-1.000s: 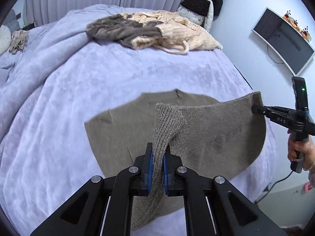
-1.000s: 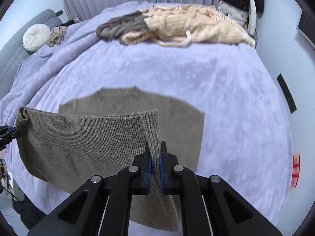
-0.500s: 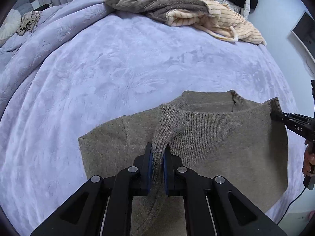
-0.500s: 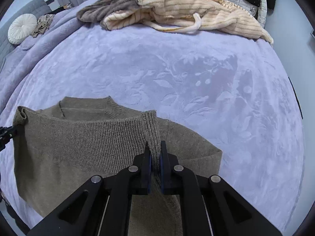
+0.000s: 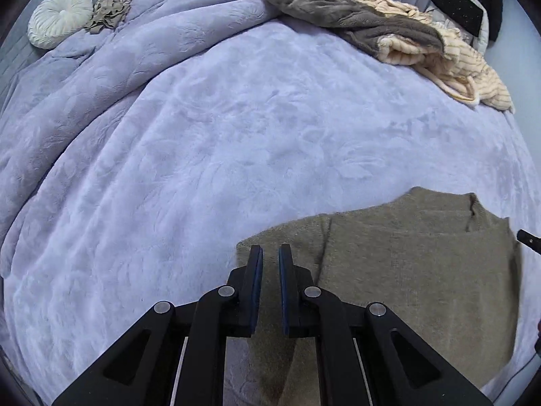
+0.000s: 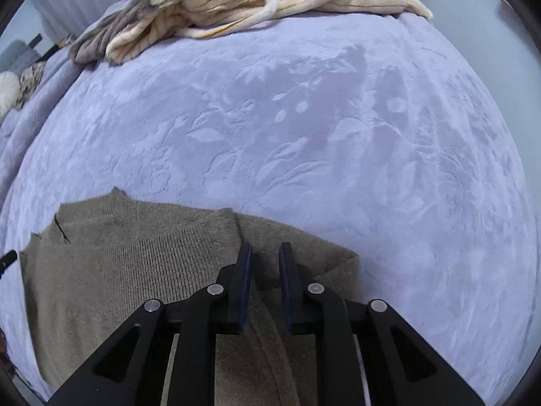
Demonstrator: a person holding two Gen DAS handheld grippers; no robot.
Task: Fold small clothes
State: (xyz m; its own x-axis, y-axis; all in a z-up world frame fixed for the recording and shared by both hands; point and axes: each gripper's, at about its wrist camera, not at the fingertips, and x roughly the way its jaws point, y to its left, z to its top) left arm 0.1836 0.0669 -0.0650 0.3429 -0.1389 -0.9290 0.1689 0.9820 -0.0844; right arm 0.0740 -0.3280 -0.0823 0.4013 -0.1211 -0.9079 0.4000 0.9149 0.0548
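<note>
A brown knit sweater (image 5: 405, 270) lies folded on the lavender bed cover (image 5: 236, 135), its hem brought up near the collar. My left gripper (image 5: 269, 260) is low over the sweater's left corner, shut on a layer of the knit. In the right wrist view the sweater (image 6: 135, 270) fills the lower left. My right gripper (image 6: 265, 257) sits over its right corner; its jaws are opening, and a ridge of knit lies loose between them. The right gripper's tip (image 5: 527, 238) shows at the left view's edge, and the left gripper's tip (image 6: 8, 257) at the right view's edge.
A pile of beige ribbed and grey clothing (image 5: 372, 27) lies at the far side of the bed. A round white cushion (image 5: 61, 17) and a small crumpled beige garment (image 5: 108, 13) sit at the far left. Dark bags hang by the wall (image 5: 473, 10).
Both grippers came down and forward, laying the lifted hem flat over the sweater's upper part. The right jaws have parted; the left jaws keep the same narrow gap.
</note>
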